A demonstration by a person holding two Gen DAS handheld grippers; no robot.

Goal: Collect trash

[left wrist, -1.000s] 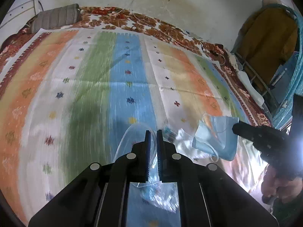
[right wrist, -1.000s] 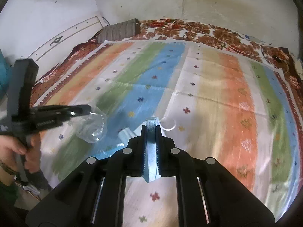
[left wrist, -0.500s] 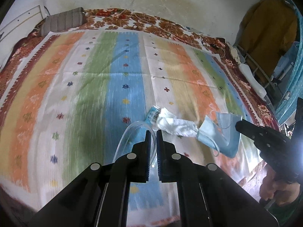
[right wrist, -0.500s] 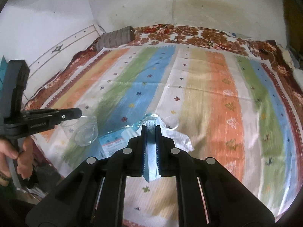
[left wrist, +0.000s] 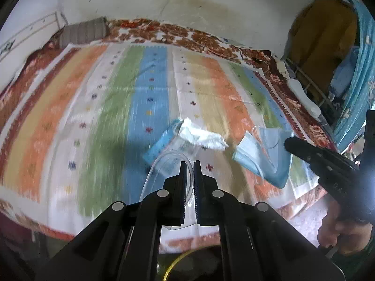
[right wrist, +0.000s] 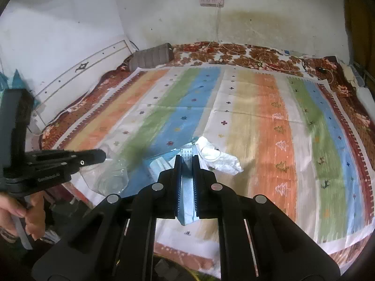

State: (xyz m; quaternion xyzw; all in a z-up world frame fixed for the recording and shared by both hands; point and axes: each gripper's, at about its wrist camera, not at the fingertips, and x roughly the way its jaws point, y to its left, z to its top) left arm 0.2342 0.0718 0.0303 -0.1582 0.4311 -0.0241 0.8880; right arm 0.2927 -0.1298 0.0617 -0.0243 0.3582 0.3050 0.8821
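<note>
left gripper clamped on clear cup | right gripper clamped on blue mask | left on bed: white wrapper, blue packet | roughly halfway

The spread on the bed runs in long stripes of orange, yellow, white, green and blue, dotted with small dark crosses and stars and white tree shapes. Its edge is dark red. Under it, at the far side, lies a blanket of brown and rust flowers on white. The pillow is grey with ribs. The mask is pale blue. The cup is clear. The tissue is white, the packet light blue. Both tongs are black. The wall is off-white, stained brown.
</note>
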